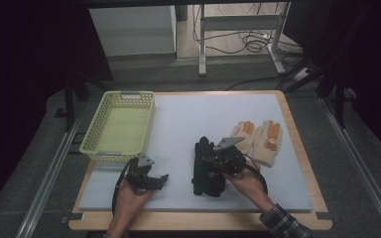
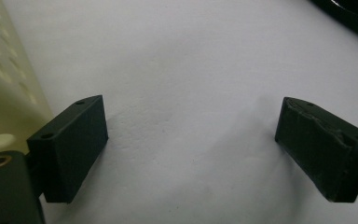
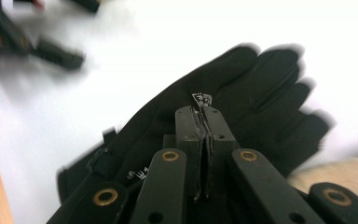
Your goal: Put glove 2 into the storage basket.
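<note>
A pair of black gloves (image 1: 206,186) lies on the pale mat (image 1: 193,114), right of centre. My right gripper (image 1: 204,161) rests over it with its jaws pressed together. In the right gripper view the gripper's tips (image 3: 205,112) touch the back of the top black glove (image 3: 261,93) at a small white logo; no fold of cloth shows between them. Two tan gloves (image 1: 260,141) with orange patches lie just right of the black pair. My left gripper (image 1: 162,179) sits low on the mat near the front, open, with bare mat between its fingers (image 2: 191,135).
A yellow-green mesh basket (image 1: 93,148) stands empty at the mat's left side, and its wall (image 2: 0,70) is close beside my left gripper. The mat lies on a wooden board (image 1: 300,148). Beyond the table are desk legs and cables on the floor.
</note>
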The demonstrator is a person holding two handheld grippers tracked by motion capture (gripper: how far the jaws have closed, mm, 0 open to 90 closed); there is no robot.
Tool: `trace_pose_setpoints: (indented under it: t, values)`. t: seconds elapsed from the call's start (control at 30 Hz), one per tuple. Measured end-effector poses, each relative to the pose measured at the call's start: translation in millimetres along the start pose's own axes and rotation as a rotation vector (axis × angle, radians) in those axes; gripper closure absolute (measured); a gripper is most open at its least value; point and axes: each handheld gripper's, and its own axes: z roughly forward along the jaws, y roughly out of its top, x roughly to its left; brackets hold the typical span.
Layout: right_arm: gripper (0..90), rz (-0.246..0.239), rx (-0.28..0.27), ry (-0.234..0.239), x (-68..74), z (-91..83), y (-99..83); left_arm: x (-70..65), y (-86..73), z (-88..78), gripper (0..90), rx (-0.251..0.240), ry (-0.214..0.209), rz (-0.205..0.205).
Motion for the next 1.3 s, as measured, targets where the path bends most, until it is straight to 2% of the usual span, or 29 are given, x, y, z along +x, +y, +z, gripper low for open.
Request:
trace_pose_setpoints:
  t: [0.1, 0.27, 0.43, 0.53, 0.57, 0.67, 0.7, 0.83, 0.93, 1.03, 1.1, 1.2, 1.3]
  values:
    - [85.9, 0.032, -0.041, -0.006, 5.8, -11.0, 4.1, 0.2, 0.1, -0.1, 9.6, 0.0, 0.0, 0.002]
    - [85.9, 0.054, -0.074, -0.112, 20.1, -17.5, 4.3, 0.2, 0.1, -0.1, 9.5, 0.001, -0.001, 0.002]
    - [85.8, 0.064, -0.11, -0.172, 28.5, -4.2, -0.3, 0.1, 0.0, -0.1, 9.5, 0.0, 0.001, 0.002]
    - [84.5, 0.046, -0.069, -0.21, 28.8, 13.1, -6.7, 0.0, 0.0, -0.2, 9.5, 0.0, 0.0, 0.0]
    - [83.5, 0.051, -0.061, -0.207, 27.7, 16.4, -8.9, 0.5, 0.1, -0.6, 9.5, 0.007, -0.001, 0.008]
    - [67.3, 0.065, -0.047, -0.166, 22.0, 21.4, -15.8, 0.6, 0.1, -0.6, 9.5, 0.007, -0.001, 0.008]
    - [65.1, 0.065, -0.047, -0.161, 20.8, 20.0, -16.4, 0.6, 0.0, -0.5, 9.5, 0.007, -0.001, 0.008]
    - [56.6, 0.088, -0.078, -0.124, 10.9, 2.7, -16.3, 0.4, 0.0, -0.4, 9.5, 0.005, -0.001, 0.006]
    - [56.3, 0.094, -0.09, -0.104, 1.3, -11.2, -20.3, 0.5, 0.0, -0.5, 9.5, 0.006, -0.001, 0.008]
    - [60.7, 0.092, -0.091, -0.083, -6.7, -21.6, -30.1, 0.6, 0.0, -0.5, 9.5, 0.007, -0.001, 0.008]
    - [68.4, 0.099, -0.08, -0.063, -10.3, -25.6, -40.4, 0.6, 0.0, -0.5, 9.5, 0.007, 0.0, 0.009]
    - [80.5, 0.104, -0.046, -0.031, -12.0, -26.0, -55.8, 0.5, 0.0, -0.5, 9.5, 0.007, 0.0, 0.008]
    - [87.8, 0.103, -0.028, 0.007, -10.9, -24.1, -68.9, 0.5, 0.0, -0.5, 9.5, 0.007, 0.0, 0.008]
